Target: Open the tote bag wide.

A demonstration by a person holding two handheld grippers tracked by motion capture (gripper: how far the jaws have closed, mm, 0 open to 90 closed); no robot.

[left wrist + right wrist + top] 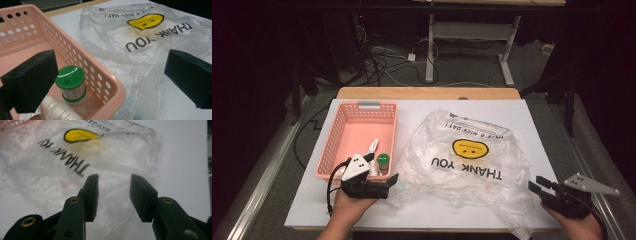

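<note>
Right gripper (539,189), jaws apart and empty, at 4 o'clock of bag (467,160); the slack film may slip a shallow pinch.

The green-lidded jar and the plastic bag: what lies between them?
The pink basket's perforated side wall stands between the green-lidded jar and the plastic bag, as the left gripper view shows; the high view agrees.

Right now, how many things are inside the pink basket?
3, all at the pink basket's near right corner: green-capped jar, white bottle beside it, white tube behind. The left gripper may hide more.
</note>
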